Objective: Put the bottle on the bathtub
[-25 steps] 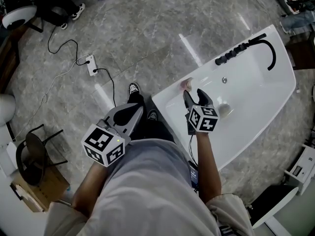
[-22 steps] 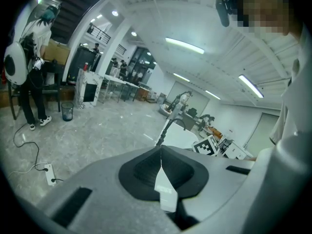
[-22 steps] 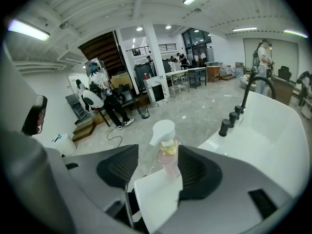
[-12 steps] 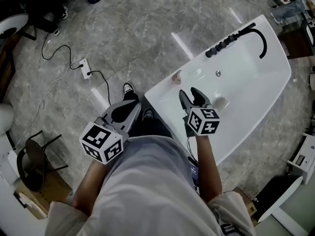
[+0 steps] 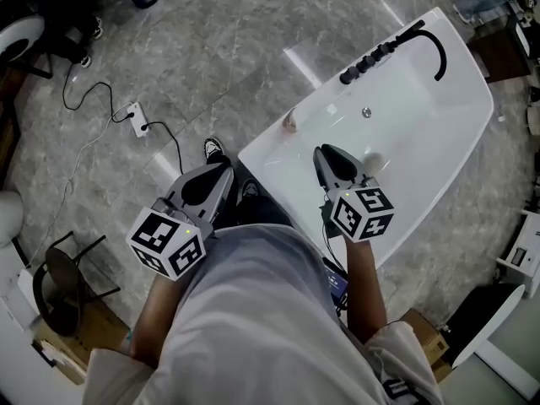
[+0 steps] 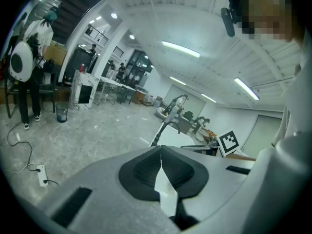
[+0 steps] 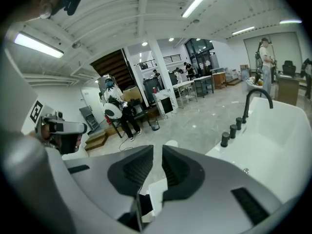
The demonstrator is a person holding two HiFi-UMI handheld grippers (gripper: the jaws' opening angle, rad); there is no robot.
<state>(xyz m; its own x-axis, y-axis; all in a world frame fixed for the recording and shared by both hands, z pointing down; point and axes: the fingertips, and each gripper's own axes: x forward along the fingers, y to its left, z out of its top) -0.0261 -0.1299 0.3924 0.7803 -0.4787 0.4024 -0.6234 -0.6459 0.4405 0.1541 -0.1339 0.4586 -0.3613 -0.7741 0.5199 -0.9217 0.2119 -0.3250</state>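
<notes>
A small pinkish bottle point(image 5: 289, 121) stands upright on the near corner rim of the white bathtub point(image 5: 439, 133). My right gripper point(image 5: 325, 152) hovers over the tub's near end, a short way from the bottle and not touching it. In the right gripper view the bottle's pale top point(image 7: 170, 143) shows just beyond the right gripper point(image 7: 157, 147), whose jaws stand a narrow slit apart with nothing between them. My left gripper point(image 5: 221, 169) hangs over the floor beside the tub. The left gripper point(image 6: 161, 147) has its tips pressed together and holds nothing.
A black curved faucet point(image 5: 434, 45) and a row of black knobs point(image 5: 371, 57) sit at the tub's far end. On the marble floor lie a power strip point(image 5: 135, 114) with cables; a black chair point(image 5: 59, 277) stands at the left. A person's shoe point(image 5: 211, 148) is beside the tub.
The right gripper has drawn back from the bottle towards the person and its jaws have narrowed. The bottle stays on the tub rim. The left gripper has barely moved.
</notes>
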